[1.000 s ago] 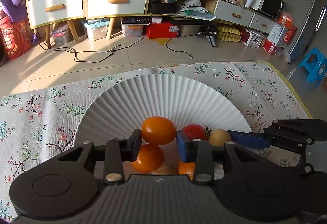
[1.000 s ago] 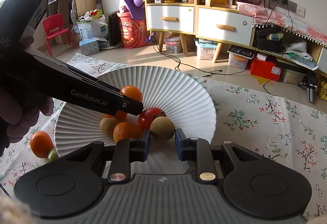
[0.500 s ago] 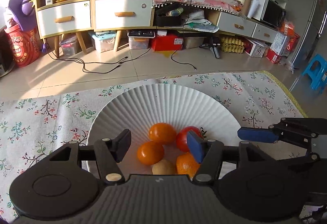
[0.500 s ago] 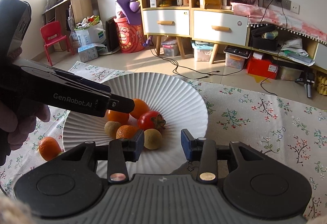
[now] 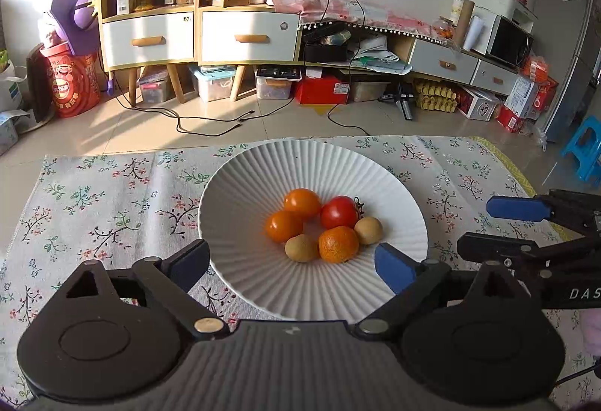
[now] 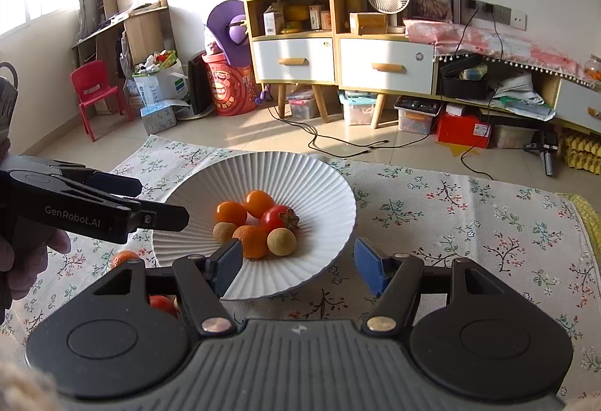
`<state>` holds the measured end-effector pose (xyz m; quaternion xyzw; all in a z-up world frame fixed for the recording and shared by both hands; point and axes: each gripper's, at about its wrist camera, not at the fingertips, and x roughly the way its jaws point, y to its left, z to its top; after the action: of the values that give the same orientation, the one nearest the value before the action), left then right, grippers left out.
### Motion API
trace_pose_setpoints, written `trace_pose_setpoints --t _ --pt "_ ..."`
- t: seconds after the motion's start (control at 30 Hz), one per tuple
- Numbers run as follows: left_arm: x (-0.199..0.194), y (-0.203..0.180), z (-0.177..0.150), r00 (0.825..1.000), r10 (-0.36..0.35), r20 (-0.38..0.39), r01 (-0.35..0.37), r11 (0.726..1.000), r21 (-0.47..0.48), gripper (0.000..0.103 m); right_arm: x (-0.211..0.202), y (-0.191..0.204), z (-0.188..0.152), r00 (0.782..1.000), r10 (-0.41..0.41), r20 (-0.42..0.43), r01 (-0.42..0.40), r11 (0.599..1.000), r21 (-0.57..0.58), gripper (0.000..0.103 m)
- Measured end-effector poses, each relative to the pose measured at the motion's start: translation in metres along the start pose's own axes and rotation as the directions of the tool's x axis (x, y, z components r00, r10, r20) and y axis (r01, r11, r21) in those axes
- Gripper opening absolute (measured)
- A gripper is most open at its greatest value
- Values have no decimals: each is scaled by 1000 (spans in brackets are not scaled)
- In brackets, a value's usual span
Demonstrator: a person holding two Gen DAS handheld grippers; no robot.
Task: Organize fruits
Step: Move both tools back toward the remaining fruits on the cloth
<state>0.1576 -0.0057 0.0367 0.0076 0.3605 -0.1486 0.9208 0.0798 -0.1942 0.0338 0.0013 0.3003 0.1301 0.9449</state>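
Observation:
A white ribbed plate (image 5: 263,182) (image 6: 319,182) sits on the floral cloth. In it lie two orange tomatoes (image 5: 301,201), a red tomato (image 5: 339,212), a tangerine (image 5: 338,244) and two tan longans (image 5: 369,230). My left gripper (image 5: 296,266) is open and empty, held back above the plate's near rim. My right gripper (image 6: 296,261) is open and empty, also above the near rim; it shows at the right in the left wrist view (image 5: 499,223). A tangerine (image 6: 124,258) and a red fruit (image 6: 162,302) lie on the cloth left of the plate.
The floral tablecloth (image 5: 112,193) covers the table; its far edge runs just behind the plate. Beyond are floor cables, drawers and storage boxes. The left gripper's arm (image 6: 94,212) reaches in from the left in the right wrist view.
Both grippers opened, letting go of an orange tomato and a longan into the plate, then pulled back and up from the fruit.

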Motion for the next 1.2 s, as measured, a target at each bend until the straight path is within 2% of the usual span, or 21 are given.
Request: trace_pose_setpoints --t 0.13,0.33,0.53,0.7,0.97,1.2 --pt "-14 2 -13 999 33 2 -33 999 -5 102 -10 1 -2 1000 23 13 -23 999 32 82" --pt "-26 7 -34 997 73 -25 -74 996 -41 102 -19 8 -11 999 35 11 -36 998 48 94" --pt "-34 13 -56 993 112 -37 -114 992 -62 102 -23 19 -23 999 43 21 -44 998 39 98" --pt "-38 18 -79 988 153 -11 -153 988 -16 102 -25 29 -36 998 56 30 -56 998 2 100" --pt "-26 22 -106 992 123 -7 -123 992 7 102 -16 46 -57 998 64 3 -64 996 -54 102" --pt "-12 16 -112 997 77 -29 -76 996 36 100 -7 60 -75 996 66 -52 -73 988 -138 102"
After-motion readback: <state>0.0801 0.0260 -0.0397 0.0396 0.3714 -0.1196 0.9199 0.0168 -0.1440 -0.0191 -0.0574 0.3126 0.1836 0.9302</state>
